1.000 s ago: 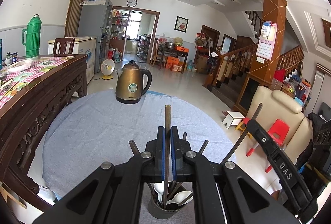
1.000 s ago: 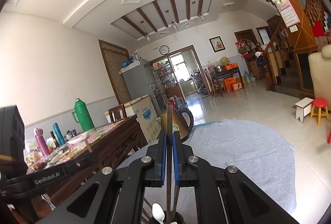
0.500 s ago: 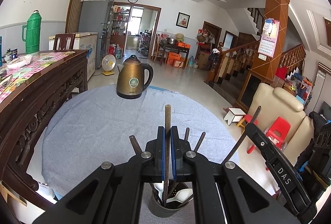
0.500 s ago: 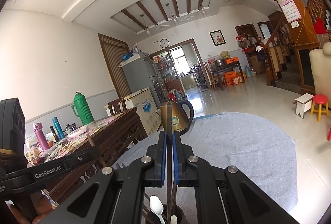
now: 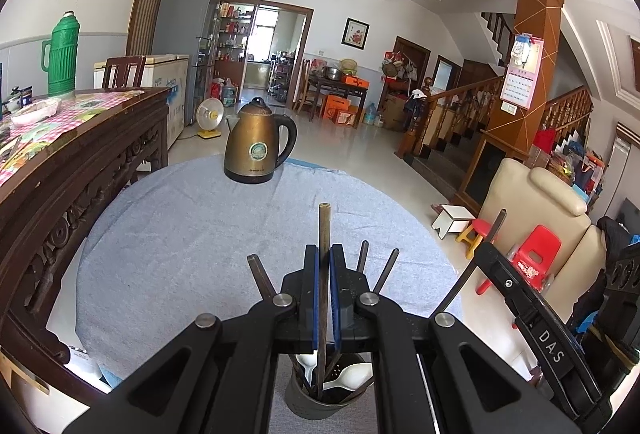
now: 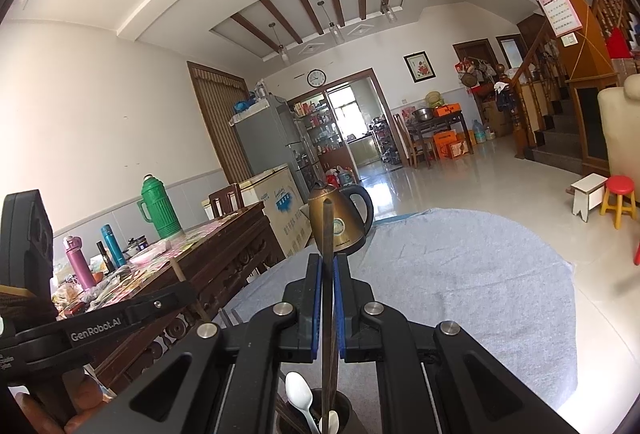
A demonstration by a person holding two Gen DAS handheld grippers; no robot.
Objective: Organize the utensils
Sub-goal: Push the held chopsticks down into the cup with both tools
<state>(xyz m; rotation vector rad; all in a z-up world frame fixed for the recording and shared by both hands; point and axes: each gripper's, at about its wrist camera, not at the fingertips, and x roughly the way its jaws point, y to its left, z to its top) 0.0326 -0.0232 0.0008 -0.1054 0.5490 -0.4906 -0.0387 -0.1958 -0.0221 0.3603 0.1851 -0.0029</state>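
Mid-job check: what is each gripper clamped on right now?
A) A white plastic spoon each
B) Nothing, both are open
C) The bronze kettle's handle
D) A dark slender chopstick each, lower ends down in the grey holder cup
D: the left gripper pinches one dark slender chopstick between its blue pads, the right gripper another, both reaching down into the grey utensil holder cup.

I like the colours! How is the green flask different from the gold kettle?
The flask is green, tall and ribbed; the kettle is brassy gold, squat and smooth. The flask stands on the wooden sideboard; the kettle sits on the grey cloth. Both stand upright and have a side handle.
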